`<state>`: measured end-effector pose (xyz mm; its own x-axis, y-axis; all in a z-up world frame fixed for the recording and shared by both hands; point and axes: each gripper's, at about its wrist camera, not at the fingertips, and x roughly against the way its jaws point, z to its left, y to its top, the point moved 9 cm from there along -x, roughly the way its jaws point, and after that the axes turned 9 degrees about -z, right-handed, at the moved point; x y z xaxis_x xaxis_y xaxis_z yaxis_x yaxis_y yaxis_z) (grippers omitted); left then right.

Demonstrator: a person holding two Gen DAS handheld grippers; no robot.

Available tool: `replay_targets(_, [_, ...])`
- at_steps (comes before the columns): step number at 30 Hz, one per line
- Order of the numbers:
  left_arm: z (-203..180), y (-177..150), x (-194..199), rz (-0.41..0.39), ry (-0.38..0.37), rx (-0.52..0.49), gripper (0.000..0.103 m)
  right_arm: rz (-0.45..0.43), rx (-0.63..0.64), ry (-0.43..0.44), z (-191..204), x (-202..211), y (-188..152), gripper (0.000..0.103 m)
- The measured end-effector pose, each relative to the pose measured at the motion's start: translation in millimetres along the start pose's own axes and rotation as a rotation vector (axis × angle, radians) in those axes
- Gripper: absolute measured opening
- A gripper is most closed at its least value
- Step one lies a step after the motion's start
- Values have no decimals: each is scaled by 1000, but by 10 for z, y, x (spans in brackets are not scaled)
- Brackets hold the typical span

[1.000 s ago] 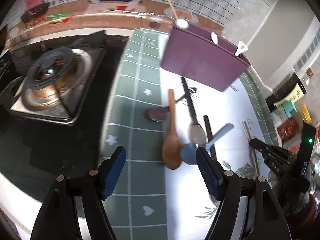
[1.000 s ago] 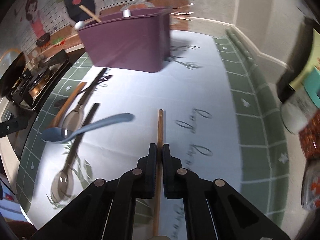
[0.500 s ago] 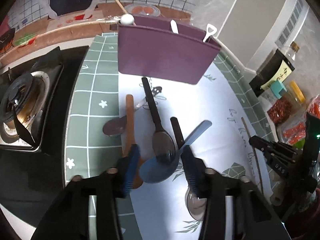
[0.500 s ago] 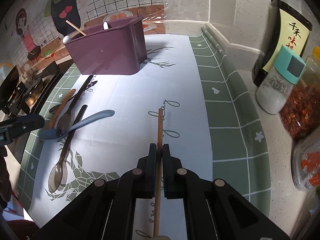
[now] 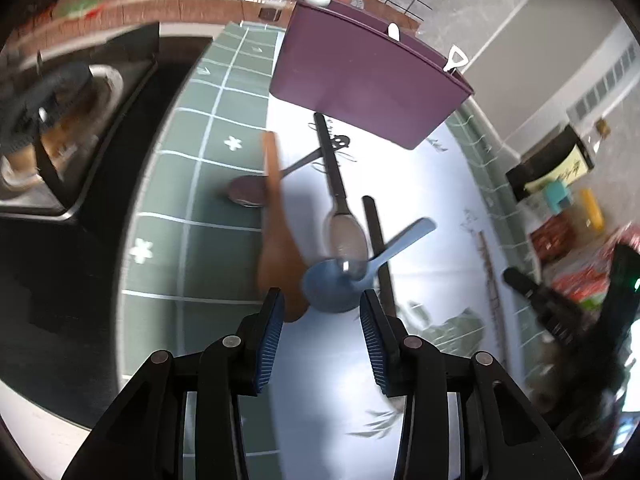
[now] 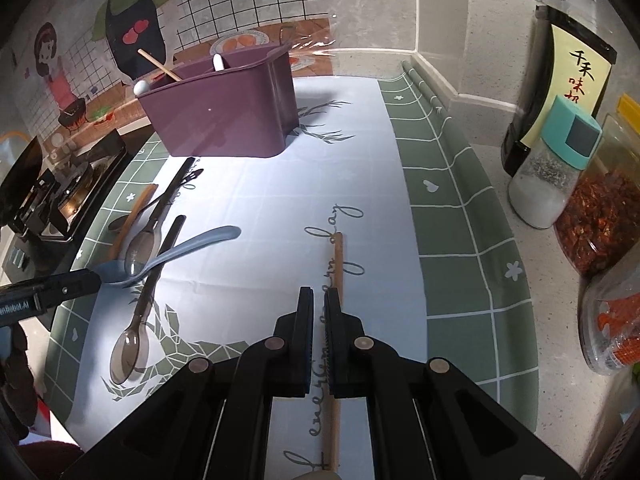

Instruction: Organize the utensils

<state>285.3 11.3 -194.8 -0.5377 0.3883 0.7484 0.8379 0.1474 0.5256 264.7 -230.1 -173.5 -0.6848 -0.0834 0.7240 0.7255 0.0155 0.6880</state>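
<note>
A purple utensil holder (image 5: 372, 80) stands at the back of the mat, also in the right wrist view (image 6: 224, 112), with a few utensils in it. A blue spoon (image 5: 340, 284) lies across a wooden spoon (image 5: 276, 236) and dark clear spoons (image 5: 344, 224). My left gripper (image 5: 322, 312) is open, its pads on either side of the blue spoon's bowl. In the right wrist view it (image 6: 52, 288) reaches the blue spoon (image 6: 172, 252). My right gripper (image 6: 319, 304) is nearly closed, empty, over a wooden chopstick (image 6: 336, 272) lying on the mat.
A gas stove (image 5: 44, 136) is at the left. A soy sauce bottle (image 6: 560, 92), a salt shaker (image 6: 552, 176) and jars of chili (image 6: 600, 224) stand along the right. The mat's front edge is close below both grippers.
My left gripper has moved forward and down to the blue spoon's bowl. My right gripper has let go of the chopstick, which now lies on the mat, and pulled up a little.
</note>
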Motion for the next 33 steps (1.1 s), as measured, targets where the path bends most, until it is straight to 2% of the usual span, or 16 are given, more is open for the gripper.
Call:
replay_targets(3, [-3, 13, -72, 21, -4, 57, 34, -2, 9, -7, 15, 0, 3, 6])
replay_targets(5, [18, 13, -110, 36, 5, 92, 27, -13, 29, -30, 13, 18, 14, 6])
replay_targets(7, [18, 10, -150, 48, 9, 101, 22, -20, 40, -46, 1, 31, 22, 6])
replay_targets(11, [-47, 26, -145, 33, -1, 77, 5, -24, 23, -32, -72, 62, 15, 10])
replay_targets(14, [-47, 149, 0, -41, 33, 17, 4, 8, 42, -49, -133, 37, -22, 11])
replay_targets(19, [28, 404, 301, -151, 95, -65, 4, 32, 17, 36, -85, -34, -38, 11])
replay_targets(22, [31, 505, 458, -192, 111, -93, 4, 39, 16, 15, -91, -129, -22, 11])
replay_targets(25, [71, 492, 535, -179, 98, -73, 4, 46, 29, 1, -93, -220, 6, 11])
replay_targets(28, [118, 361, 450, -118, 29, 5, 7, 57, 9, 6, -124, -294, 14, 11])
replay_targets(30, [94, 265, 383, -100, 5, 33, 14, 63, -9, 11, -145, -329, 9, 11])
replay_targets(32, [76, 189, 334, -88, -5, 46, 29, 60, -11, 14, -144, -343, 18, 11])
replay_targets(33, [57, 161, 316, -80, -11, 45, 31, 60, -5, 17, -131, -350, 24, 13])
